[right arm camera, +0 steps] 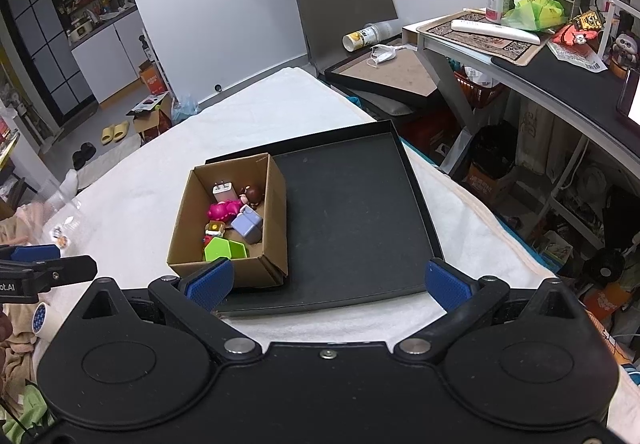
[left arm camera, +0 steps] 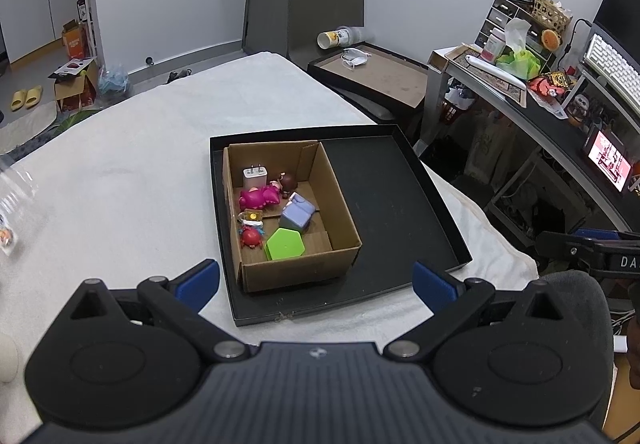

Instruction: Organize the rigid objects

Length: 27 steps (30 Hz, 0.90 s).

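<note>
A cardboard box (left arm camera: pixel 338 204) (right arm camera: pixel 276 204) stands in the left part of a shallow black tray (left arm camera: pixel 392 200) (right arm camera: pixel 352 220) on a white towel. Inside lie a white charger (left arm camera: pixel 255 176) (right arm camera: pixel 222 189), a magenta toy (left arm camera: pixel 259 197) (right arm camera: pixel 222 210), a brown-haired figurine (left arm camera: pixel 289 182) (right arm camera: pixel 253 196), a lilac cube (left arm camera: pixel 297 213) (right arm camera: pixel 247 223), a green hexagon (left arm camera: pixel 285 244) (right arm camera: pixel 224 249), a red figure (left arm camera: pixel 250 237) and a small yellow-lit piece (left arm camera: pixel 251 217) (right arm camera: pixel 214 228). My left gripper (left arm camera: pixel 316 282) hangs open near the tray's front edge, holding nothing. My right gripper (right arm camera: pixel 327 283) is open too, its left pad (right arm camera: pixel 210 282) before the box's front wall.
The towel-covered table (left arm camera: pixel 160 148) (right arm camera: pixel 240 112) drops off at the right toward a cluttered desk (left arm camera: pixel 520 84) (right arm camera: pixel 540 56). A second tray with a face mask (left arm camera: pixel 354 58) (right arm camera: pixel 384 54) sits behind. Clear plastic packaging (left arm camera: pixel 12 204) (right arm camera: pixel 60 220) lies at the left. The other gripper shows at each view's edge.
</note>
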Each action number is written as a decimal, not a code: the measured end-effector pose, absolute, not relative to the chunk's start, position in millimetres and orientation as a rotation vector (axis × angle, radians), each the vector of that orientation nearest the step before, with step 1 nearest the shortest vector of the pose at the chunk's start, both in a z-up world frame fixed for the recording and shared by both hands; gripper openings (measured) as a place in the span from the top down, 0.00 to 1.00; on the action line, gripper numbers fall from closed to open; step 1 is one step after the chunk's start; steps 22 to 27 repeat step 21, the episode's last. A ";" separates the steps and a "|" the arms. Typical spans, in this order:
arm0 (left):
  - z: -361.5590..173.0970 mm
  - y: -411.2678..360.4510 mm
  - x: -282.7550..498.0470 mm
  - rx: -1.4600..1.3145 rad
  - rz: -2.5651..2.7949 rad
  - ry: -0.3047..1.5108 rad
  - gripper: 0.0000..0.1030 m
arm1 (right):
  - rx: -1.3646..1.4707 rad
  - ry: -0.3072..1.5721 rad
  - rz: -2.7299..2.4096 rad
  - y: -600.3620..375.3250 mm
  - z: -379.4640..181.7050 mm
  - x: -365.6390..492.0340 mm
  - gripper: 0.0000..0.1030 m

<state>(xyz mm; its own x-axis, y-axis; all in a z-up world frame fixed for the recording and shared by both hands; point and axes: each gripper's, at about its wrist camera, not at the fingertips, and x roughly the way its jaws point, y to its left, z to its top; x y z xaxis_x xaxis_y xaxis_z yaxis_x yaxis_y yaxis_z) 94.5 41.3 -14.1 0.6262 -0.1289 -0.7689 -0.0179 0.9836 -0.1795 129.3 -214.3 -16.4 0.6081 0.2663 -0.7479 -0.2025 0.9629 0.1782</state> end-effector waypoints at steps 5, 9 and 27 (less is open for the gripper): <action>-15.0 39.0 94.7 -0.180 -0.072 0.896 0.01 | 0.075 0.873 0.272 -214.8 -16.0 129.0 0.00; -14.7 36.4 94.2 -0.176 -0.079 0.891 0.01 | 0.075 0.874 0.276 -214.2 -15.8 128.3 0.00; -17.9 34.2 96.2 -0.175 -0.080 0.898 0.01 | 0.071 0.870 0.264 -212.4 -17.8 128.1 0.00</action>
